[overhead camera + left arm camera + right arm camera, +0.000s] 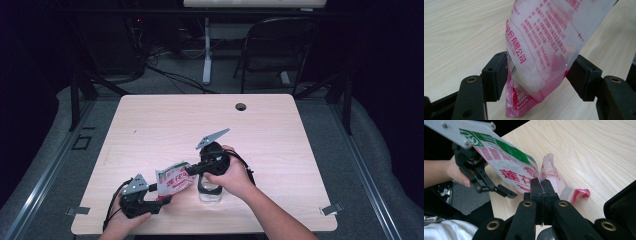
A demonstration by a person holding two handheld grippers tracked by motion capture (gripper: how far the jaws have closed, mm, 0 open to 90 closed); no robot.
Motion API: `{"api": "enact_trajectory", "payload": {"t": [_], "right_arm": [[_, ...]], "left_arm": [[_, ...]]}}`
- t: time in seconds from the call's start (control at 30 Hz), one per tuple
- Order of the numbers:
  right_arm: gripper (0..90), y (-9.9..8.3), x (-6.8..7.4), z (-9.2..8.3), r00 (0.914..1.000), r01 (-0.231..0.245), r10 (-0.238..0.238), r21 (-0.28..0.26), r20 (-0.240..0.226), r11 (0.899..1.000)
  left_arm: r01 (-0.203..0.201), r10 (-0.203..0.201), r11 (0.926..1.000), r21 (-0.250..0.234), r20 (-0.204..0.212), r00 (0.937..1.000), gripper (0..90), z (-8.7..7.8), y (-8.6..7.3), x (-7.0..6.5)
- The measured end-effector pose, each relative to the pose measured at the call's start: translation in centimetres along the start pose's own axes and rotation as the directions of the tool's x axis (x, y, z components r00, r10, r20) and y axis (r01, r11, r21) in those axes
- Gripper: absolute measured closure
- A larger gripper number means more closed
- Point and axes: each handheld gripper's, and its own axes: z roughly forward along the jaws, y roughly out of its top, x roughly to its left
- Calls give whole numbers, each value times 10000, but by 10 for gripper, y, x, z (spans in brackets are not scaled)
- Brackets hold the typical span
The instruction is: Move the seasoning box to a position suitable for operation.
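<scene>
Bag: a printed plastic bag (pixel 174 181) of white grains, held up off the desk (pixel 150 125) near its front edge, left of the middle.
Right hand-held gripper (pixel 541 181): clamped tight on one end of the bag; I see the film pinched between its black jaws, with a torn red-edged strip curling off beside them.
Left hand-held gripper (pixel 537 75): jaws spread wide on either side of the bag's lower end. The pads stand beside the film and do not press on it, so nothing is gripped there.
Jar: a clear glass jar (pixel 209 192) stands on the desk right under my right hand, just right of the bag.
Grains: settled in the bag's low corner, between my left jaws.
Step in hand: I judge I am re-taking a hold on the low end, while my right keeps the bag hanging.
Next move: probably close my left jaws on the bottom seam, below the grains, then lift that end so the contents run toward the torn end over the jar.
Care: squeeze film only, and keep the opening over the jar's mouth.
</scene>
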Motion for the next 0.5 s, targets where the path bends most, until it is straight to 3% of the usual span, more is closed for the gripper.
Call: {"api": "enact_trajectory", "payload": {"t": [0.13,0.23,0.5], "right_arm": [[900,0,-1,0,10000,-35,35,22,-20,10000],[900,-1,-1,0,10000,-45,45,-15,7,10000],[900,-2,0,-1,10000,-77,77,-20,17,10000]], "left_arm": [[-32,34,9999,124,-209,9998,355,6,-1,0],[209,-206,9997,117,-218,9996,357,11,-2,0],[251,-235,9982,548,-306,9993,363,23,-3,2]]}}
